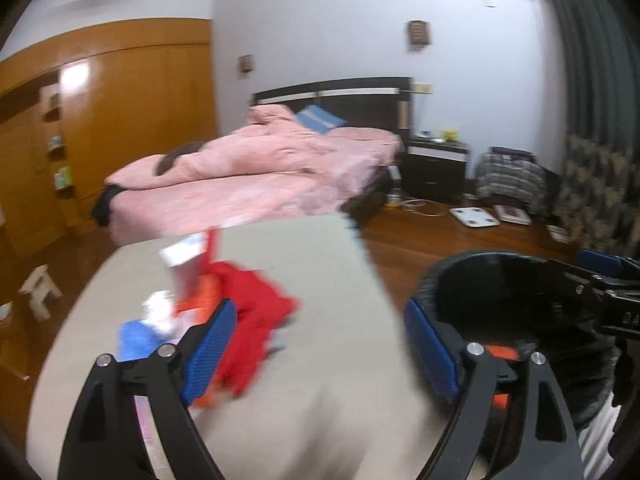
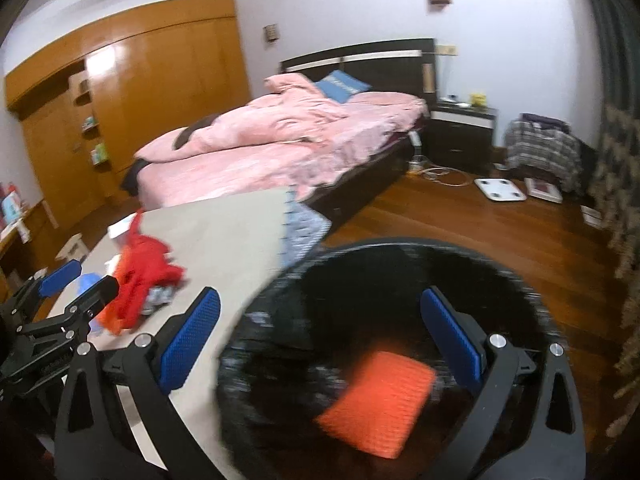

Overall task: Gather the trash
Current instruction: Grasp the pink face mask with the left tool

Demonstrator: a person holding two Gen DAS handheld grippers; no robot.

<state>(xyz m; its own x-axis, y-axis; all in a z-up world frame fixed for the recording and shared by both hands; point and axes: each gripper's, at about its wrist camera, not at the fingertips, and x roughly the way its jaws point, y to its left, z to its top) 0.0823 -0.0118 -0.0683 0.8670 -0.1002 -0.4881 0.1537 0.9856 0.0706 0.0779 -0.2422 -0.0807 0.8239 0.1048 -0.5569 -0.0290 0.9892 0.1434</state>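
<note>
The right gripper (image 2: 320,344) hangs over the black bin (image 2: 400,280) with its blue fingers (image 2: 190,340) spread wide — an orange ridged packet (image 2: 380,400) lies loose inside the bin below them, touching neither pad. The bin sits just off the tabletop's right edge. The left gripper (image 1: 316,352) is wide apart too, gripping nothing; beside its left finger (image 1: 212,352), toward the tabletop's left edge, lies the remaining heap of trash (image 1: 224,312): red crumpled wrapping, orange scraps, something blue and white. Any printing on it is too blurred to read. Beyond the grey tabletop (image 1: 304,248) stands a bed with pink bedding (image 1: 256,168), a wooden wardrobe (image 1: 132,112) left of it — a white scale (image 2: 500,189) on the floor to the right.
</note>
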